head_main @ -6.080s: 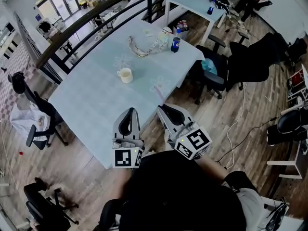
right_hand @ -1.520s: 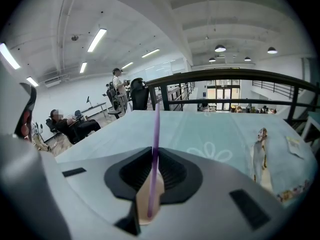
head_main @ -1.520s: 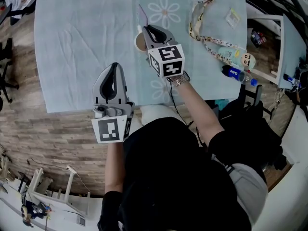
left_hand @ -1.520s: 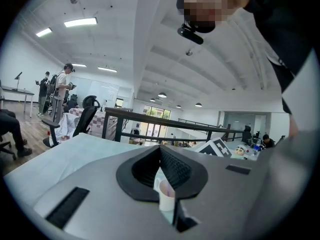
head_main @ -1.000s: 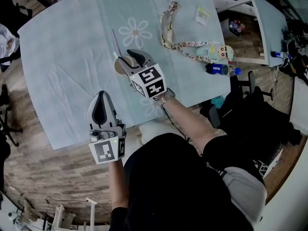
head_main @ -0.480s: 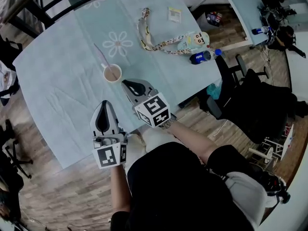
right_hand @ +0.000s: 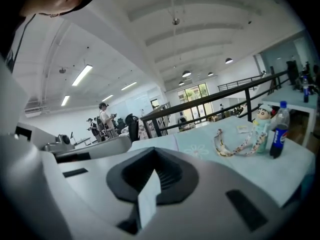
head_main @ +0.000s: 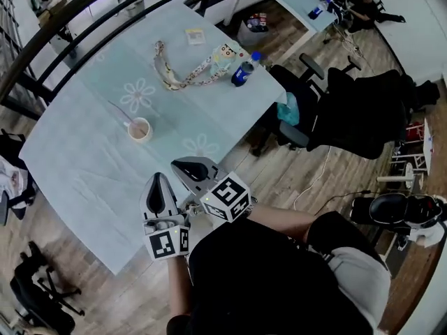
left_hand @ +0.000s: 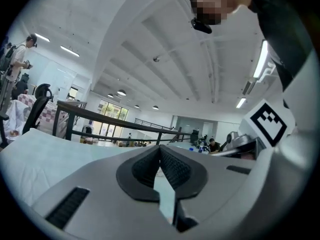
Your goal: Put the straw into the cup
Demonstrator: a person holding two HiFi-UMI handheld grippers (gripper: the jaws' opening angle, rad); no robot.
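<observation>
A cream cup (head_main: 139,129) stands on the pale blue tablecloth (head_main: 84,152), and a thin straw (head_main: 120,112) leans out of it toward the upper left. Both grippers are held close to my body at the table's near edge, well short of the cup. My right gripper (head_main: 183,165) is shut with nothing between its jaws, as the right gripper view (right_hand: 152,153) also shows. My left gripper (head_main: 158,179) sits beside it; in the left gripper view (left_hand: 160,149) its tips meet and hold nothing. Neither gripper view shows the cup.
A patterned lanyard (head_main: 178,72), a small cartoon figure (head_main: 225,53), a blue Pepsi bottle (head_main: 242,72) and a small packet (head_main: 193,35) lie at the table's far end. A dark railing (head_main: 84,19) runs behind the table. Black office chairs (head_main: 314,110) stand to the right.
My right gripper has let go of the straw, which now stands in the cup. It drew back toward me and shut. The left gripper also pulled back, and the head view swung.
</observation>
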